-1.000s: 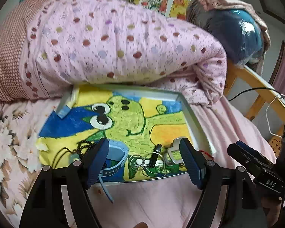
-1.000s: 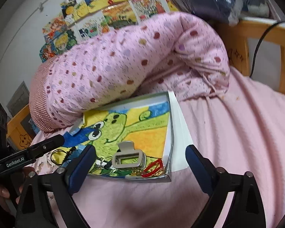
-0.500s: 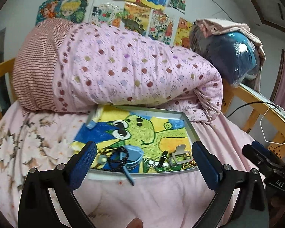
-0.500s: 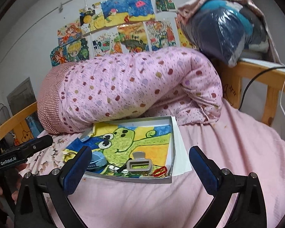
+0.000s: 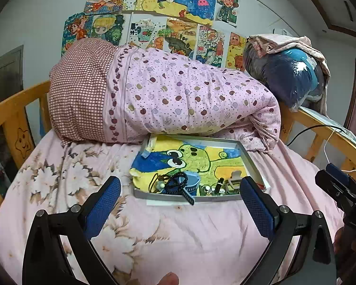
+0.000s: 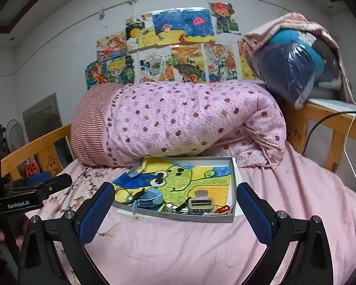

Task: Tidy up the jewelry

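A shallow grey tray (image 5: pixel 249 159) (image 6: pixel 233 178) lined with a green cartoon drawing lies on the pink bed. Along its near edge sit a blue watch (image 5: pixel 191 182) (image 6: pixel 149 198), a black bead necklace (image 5: pixel 175 181), a grey hair claw clip (image 5: pixel 233 178) (image 6: pixel 200 203), a red clip (image 6: pixel 223 209) and small rings. My left gripper (image 5: pixel 180 199) is open, pulled back in front of the tray with nothing between its fingers. My right gripper (image 6: pixel 175 204) is also open and empty, short of the tray's near edge.
A rolled pink dotted quilt (image 5: pixel 178 99) (image 6: pixel 189 118) lies right behind the tray. Wooden bed rails (image 5: pixel 14 114) (image 6: pixel 332 128) run on both sides, with a black cable (image 6: pixel 320 125) at the right. A bagged blue bundle (image 6: pixel 294 68) sits at the back right.
Both grippers have drawn back and risen from the tray; it now looks smaller and farther off. The left gripper's fingers have spread wider. Nothing was picked up.
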The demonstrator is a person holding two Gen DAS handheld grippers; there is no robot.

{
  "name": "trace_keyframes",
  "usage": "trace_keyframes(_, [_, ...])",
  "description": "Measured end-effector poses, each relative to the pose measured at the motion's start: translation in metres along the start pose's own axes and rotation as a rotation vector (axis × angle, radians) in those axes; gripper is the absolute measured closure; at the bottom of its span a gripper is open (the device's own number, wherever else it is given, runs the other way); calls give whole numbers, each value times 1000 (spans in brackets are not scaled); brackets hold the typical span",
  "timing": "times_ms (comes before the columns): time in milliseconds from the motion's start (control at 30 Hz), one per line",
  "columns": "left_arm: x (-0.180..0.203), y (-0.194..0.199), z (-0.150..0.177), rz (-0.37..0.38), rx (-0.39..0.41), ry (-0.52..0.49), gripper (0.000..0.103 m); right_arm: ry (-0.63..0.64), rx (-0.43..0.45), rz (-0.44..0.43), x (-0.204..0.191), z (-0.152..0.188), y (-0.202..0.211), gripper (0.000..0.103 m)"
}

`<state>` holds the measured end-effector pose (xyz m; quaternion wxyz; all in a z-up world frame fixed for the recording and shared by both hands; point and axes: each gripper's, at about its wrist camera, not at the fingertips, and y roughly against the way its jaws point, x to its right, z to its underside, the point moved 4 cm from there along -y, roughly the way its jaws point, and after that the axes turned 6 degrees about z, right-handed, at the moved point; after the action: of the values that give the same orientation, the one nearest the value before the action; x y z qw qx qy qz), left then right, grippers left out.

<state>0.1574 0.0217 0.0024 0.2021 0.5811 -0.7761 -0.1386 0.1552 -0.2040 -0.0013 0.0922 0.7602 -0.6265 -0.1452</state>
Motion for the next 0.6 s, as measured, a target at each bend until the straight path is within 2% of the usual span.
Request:
trace_keyframes(267, [-2,36,23,-54,3,-28,5,51,7,-14,-18,12,22,0])
trace_keyframes(467, [-14,53,48,-114,-6,23,5,60,-2,15,-20,28,32,0])
trace_keyframes(600, [-17,61,64,-118,-23,50,5,52,-22,39,-19,39,36,0])
